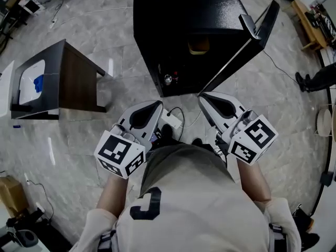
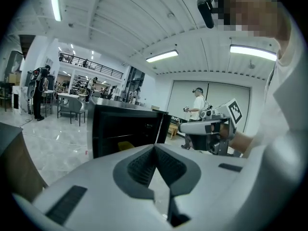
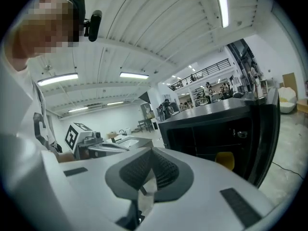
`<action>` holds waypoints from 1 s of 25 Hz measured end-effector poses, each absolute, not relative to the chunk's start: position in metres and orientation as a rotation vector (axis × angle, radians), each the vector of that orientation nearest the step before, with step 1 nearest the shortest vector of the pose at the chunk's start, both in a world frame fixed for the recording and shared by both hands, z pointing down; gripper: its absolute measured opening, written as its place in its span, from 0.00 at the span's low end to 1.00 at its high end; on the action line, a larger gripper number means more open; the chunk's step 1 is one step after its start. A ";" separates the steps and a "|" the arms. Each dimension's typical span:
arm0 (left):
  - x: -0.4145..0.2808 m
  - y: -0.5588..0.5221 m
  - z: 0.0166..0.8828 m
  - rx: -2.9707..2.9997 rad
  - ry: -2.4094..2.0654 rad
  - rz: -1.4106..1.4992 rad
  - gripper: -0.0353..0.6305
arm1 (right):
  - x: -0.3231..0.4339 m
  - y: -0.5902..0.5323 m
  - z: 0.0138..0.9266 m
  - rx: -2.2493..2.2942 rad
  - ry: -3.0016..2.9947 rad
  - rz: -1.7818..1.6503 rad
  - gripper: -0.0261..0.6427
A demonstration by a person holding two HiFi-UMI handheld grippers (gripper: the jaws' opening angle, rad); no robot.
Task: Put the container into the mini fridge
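Observation:
The black mini fridge [image 1: 178,30] stands on the floor ahead of me with its door [image 1: 247,46] swung open to the right. A yellow container [image 1: 199,46] sits inside it, also showing in the left gripper view [image 2: 126,146] and the right gripper view [image 3: 224,160]. Both grippers are held close to my body, short of the fridge. My left gripper [image 1: 159,105] is shut with nothing in it, its ribbed pads meeting at the tip [image 2: 155,148]. My right gripper [image 1: 202,96] is shut and empty too [image 3: 152,150].
A dark side table [image 1: 73,80] stands to the left with a white and blue item on top. Cables [image 1: 178,121] lie on the marble floor in front of the fridge. A person's shoe [image 1: 304,80] shows at the right edge. A person [image 2: 197,105] stands far off.

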State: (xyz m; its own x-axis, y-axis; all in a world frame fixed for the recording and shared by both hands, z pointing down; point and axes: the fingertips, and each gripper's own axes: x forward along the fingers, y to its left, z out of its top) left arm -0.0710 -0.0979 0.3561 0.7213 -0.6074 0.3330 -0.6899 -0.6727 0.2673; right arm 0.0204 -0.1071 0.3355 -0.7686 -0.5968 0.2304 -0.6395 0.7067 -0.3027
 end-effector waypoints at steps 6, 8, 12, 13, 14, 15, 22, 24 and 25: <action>0.002 -0.067 0.348 2.595 -0.981 0.334 0.14 | 0.083 -0.075 0.328 1.010 -2.834 0.542 0.08; 0.021 -0.059 0.346 2.600 -0.979 0.350 0.14 | 0.099 -0.065 0.327 0.992 -2.845 0.551 0.08; 0.047 -0.049 0.337 2.607 -1.009 0.365 0.14 | 0.121 -0.044 0.322 0.912 -2.866 0.565 0.08; 0.051 -0.047 0.333 2.606 -1.027 0.362 0.14 | 0.125 -0.041 0.320 0.892 -2.871 0.566 0.08; 0.053 -0.046 0.331 2.603 -1.042 0.358 0.14 | 0.128 -0.040 0.318 0.872 -2.878 0.572 0.08; 0.055 -0.044 0.330 2.598 -1.055 0.354 0.14 | 0.129 -0.039 0.316 0.852 -2.887 0.581 0.08; 0.033 -0.038 0.338 2.557 -1.110 0.366 0.14 | 0.107 -0.045 0.312 0.765 -2.906 0.555 0.08; 0.018 -0.042 0.340 2.559 -1.120 0.378 0.14 | 0.092 -0.049 0.313 0.757 -2.903 0.554 0.08; 0.010 -0.043 0.341 2.558 -1.122 0.381 0.14 | 0.084 -0.051 0.314 0.752 -2.901 0.552 0.08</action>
State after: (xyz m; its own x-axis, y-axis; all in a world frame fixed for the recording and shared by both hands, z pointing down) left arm 0.0095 -0.0434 0.3411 0.6556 -0.6610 0.3650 -0.7467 -0.6396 0.1829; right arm 0.0835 -0.0508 0.3140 -0.8740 -0.4519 0.1788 -0.4860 0.8129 -0.3210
